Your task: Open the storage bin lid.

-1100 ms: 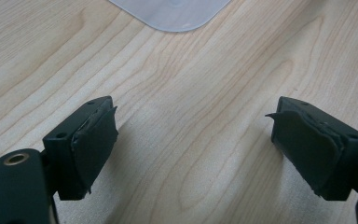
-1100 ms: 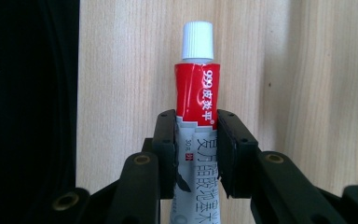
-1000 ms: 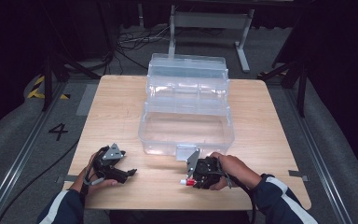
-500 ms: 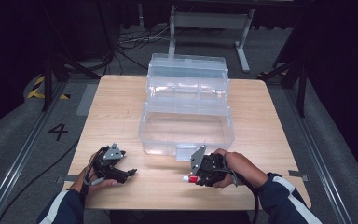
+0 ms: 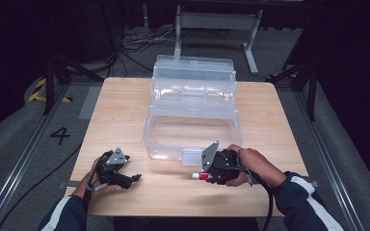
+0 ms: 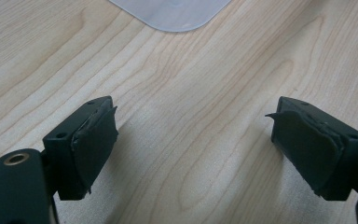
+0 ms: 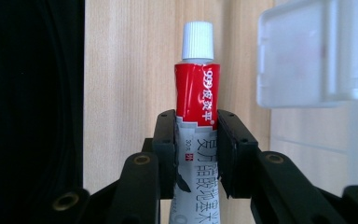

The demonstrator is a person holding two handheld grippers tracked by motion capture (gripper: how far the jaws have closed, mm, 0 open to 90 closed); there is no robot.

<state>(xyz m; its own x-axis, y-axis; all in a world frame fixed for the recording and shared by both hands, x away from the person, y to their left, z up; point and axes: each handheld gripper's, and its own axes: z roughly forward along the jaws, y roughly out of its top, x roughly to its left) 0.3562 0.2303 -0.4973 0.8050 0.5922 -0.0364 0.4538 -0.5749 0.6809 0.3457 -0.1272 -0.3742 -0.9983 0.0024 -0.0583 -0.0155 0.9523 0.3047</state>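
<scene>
A red and white ointment tube [image 7: 196, 100] with a white cap stands between the jaws of my right gripper [image 7: 196, 154], which is shut on it. In the high view the same tube [image 5: 199, 176] pokes out to the left of my right gripper [image 5: 211, 175], lifted just off the table in front of the clear plastic box [image 5: 192, 126]. My left gripper [image 5: 134, 179] rests at the table's front left, jaws wide open and empty. In the left gripper view its pads [image 6: 95, 142] frame bare wood, gripper [image 6: 193, 149] open.
The clear box stands open with tiered trays stepping back toward the far edge; its latch tab [image 7: 303, 56] hangs close to the right of the tube. A corner of the box [image 6: 172, 11] shows ahead of the left gripper. The wooden table [image 5: 125, 110] has dark floor around it.
My right gripper has risen off the table with the tube and tilted, shifting slightly to the right. The left gripper has stayed where it was.
</scene>
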